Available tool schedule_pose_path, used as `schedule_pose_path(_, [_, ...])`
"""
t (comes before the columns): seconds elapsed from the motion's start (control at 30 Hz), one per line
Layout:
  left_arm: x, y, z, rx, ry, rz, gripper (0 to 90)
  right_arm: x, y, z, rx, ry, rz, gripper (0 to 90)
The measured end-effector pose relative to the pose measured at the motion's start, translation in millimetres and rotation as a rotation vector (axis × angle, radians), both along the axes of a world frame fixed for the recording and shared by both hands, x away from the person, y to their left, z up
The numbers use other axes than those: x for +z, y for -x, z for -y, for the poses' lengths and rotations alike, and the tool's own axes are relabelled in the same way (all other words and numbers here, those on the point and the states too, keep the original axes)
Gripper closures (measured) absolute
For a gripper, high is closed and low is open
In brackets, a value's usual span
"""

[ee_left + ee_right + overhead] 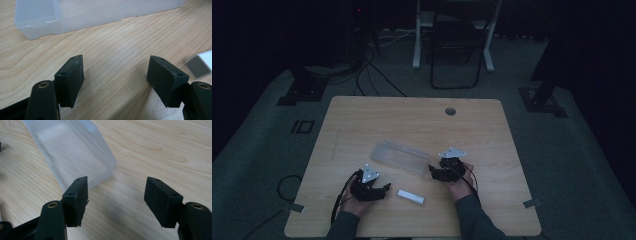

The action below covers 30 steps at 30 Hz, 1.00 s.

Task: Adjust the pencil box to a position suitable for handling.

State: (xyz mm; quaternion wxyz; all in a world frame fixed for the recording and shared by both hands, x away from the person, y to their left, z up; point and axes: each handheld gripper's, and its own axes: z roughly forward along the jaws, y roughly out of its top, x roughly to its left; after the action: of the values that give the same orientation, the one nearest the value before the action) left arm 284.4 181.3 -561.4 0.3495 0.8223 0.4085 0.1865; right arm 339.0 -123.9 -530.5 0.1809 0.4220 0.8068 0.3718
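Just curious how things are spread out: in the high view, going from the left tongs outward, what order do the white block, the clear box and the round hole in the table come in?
1. White block, just right of the left tongs.
2. Clear box, beyond, mid-table.
3. Round hole, near the far edge.

Dim lab — stand bases [546, 98]; floor cables [371, 70]; folding chair [455, 45]

High view overhead, gripper views low, sharing clear box [400, 157]
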Motion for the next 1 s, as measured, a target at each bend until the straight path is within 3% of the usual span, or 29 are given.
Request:
schedule_pose_path(0.2, [0.3,1.6,0.3,-0.013,0.002,0.001,32.0,-2.1,-6.7,-8.5,0.001,-0.007,-0.014,38.0])
schedule_pose_path(0.47, [3.7,6.3,1.4,-0.046,-0.021,0.003,46.2,-6.7,-13.3,-15.7,-0.001,-0.023,-0.034,40.3])
schedule_pose_path(0.77, [4.6,7.5,0.7,-0.043,-0.031,0.005,48.3,-14.4,-13.2,-26.9,0.024,-0.015,-0.070,40.9])
schedule_pose_path(1.0, [5.2,8.7,0.3,-0.048,-0.036,0.004,51.0,-17.7,-19.4,-25.8,0.025,-0.019,-0.090,51.1])
